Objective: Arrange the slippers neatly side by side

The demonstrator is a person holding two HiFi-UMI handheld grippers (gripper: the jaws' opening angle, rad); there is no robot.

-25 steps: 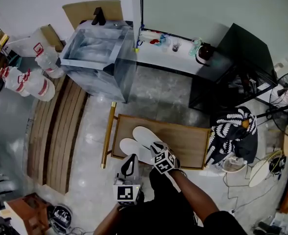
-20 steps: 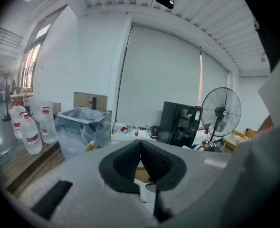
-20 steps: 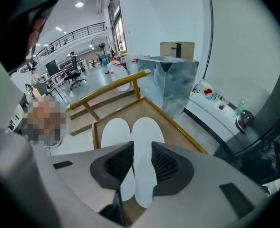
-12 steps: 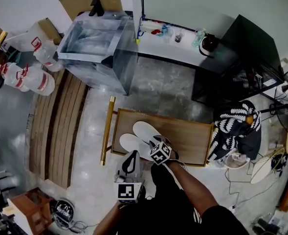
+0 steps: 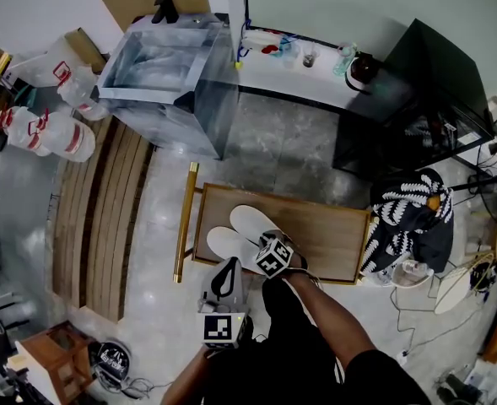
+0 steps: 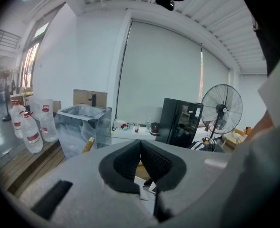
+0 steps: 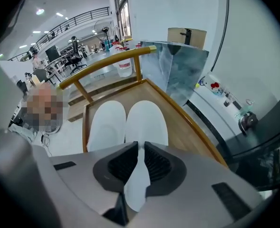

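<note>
Two white slippers lie side by side, toes away from me, on a low wooden table [image 5: 332,236]. The left slipper [image 5: 225,245] [image 7: 106,125] is free. My right gripper [image 5: 267,247] [image 7: 140,148] points steeply down over the heel of the right slipper [image 5: 250,221] [image 7: 147,122]. Its jaws have just been closing, and the white heel edge fills the narrow gap between the pads. My left gripper [image 5: 228,266] [image 6: 140,142] hangs in front of the table's near edge, shut with nothing in it.
A gold rail [image 5: 185,222] runs along the table's left side. Beyond it stand a clear box [image 5: 168,83], water bottles [image 5: 45,137], a white counter [image 5: 299,83] and a black cabinet [image 5: 417,99]. A black-and-white cloth [image 5: 408,218] lies to the right, wooden planks [image 5: 105,218] to the left.
My right gripper has sunk onto the heel of the right slipper. The left gripper and both slippers have kept their places.
</note>
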